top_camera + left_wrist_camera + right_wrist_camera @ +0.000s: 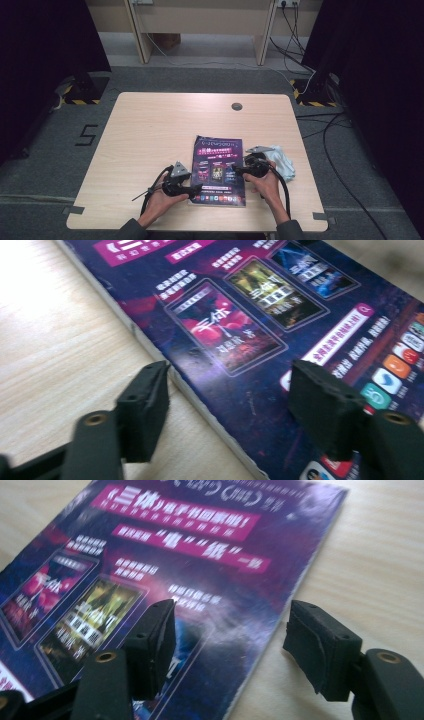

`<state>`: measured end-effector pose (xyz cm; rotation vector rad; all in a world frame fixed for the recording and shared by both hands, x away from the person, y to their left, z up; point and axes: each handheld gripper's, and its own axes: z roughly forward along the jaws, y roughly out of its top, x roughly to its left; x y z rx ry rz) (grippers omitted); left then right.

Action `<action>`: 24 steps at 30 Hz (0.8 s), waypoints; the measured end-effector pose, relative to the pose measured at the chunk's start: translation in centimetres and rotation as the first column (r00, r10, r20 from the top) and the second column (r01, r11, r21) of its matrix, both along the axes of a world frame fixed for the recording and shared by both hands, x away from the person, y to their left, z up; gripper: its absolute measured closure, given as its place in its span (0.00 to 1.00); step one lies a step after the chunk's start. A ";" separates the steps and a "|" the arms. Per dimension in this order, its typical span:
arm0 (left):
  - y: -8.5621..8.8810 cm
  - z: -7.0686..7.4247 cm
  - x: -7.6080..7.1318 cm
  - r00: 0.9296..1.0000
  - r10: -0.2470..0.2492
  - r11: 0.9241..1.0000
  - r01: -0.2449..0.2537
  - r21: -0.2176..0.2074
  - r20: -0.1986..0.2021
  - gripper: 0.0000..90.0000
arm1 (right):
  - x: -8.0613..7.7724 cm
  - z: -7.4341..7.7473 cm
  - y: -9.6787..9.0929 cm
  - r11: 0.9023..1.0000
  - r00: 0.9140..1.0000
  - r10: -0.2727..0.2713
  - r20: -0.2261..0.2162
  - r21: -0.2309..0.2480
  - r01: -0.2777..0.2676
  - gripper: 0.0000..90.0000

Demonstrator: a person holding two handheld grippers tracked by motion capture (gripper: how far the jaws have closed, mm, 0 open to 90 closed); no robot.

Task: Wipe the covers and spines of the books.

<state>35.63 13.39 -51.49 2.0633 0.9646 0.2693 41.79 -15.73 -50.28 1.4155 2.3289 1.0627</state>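
- The counter [150, 130] is pale wood-look board with fine straight grain, smooth and matt, catching only a soft sheen beside the book.
- The book [218, 170] has a glossy printed paper cover in dark purple and magenta; light smears across it near my jaws, and its page edges look plain white and matt.
- My left gripper [227, 410] and right gripper [230, 645] carry jaws of black matt plastic or rubber, slightly rough, with small brassy metal inserts.
- Right of the book, a white cloth [285, 160] lies soft and crumpled.
- A grey plate on my left gripper looks flat and dull.
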 end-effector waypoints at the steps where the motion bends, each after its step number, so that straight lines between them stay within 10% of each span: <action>1: 0.0 0.0 -0.1 1.000 0.001 1.000 -0.001 -0.001 0.002 0.40 | 0.0 -0.1 0.1 1.000 1.000 0.005 -0.011 -0.006 -0.005 0.42; 24: 0.7 0.5 -3.3 0.997 -0.048 0.998 0.050 0.036 -0.055 0.39 | -0.1 -0.2 0.4 1.000 1.000 0.019 -0.007 0.012 -0.018 0.50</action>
